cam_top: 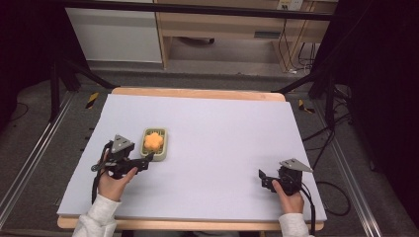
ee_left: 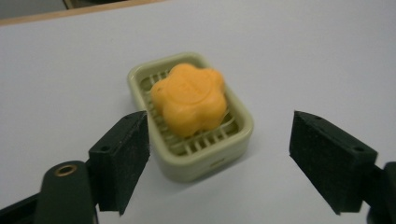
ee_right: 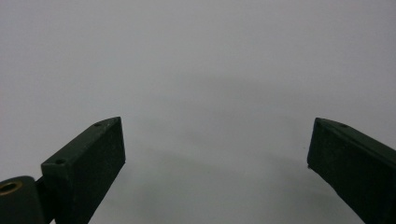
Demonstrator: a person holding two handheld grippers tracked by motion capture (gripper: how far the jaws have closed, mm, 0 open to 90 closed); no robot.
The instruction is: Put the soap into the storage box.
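An orange flower-shaped soap (cam_top: 153, 141) (ee_left: 189, 98) lies in a pale green slatted soap dish (cam_top: 162, 154) (ee_left: 201, 163) on the left of the white table top. My left gripper (cam_top: 145, 163) (ee_left: 218, 161) is open just short of the dish, its jaws spread wider than the dish and touching nothing. At the table's front right my right gripper (cam_top: 264, 178) (ee_right: 215, 163) is open too, jaws wide apart over bare white surface, nothing between them.
The white table top (cam_top: 212, 133) has a wooden rim at front and back. Black frame legs, cables and a wooden shelf unit (cam_top: 232, 24) stand on the floor beyond the far edge. A hand in a white sleeve (cam_top: 101, 212) holds each gripper.
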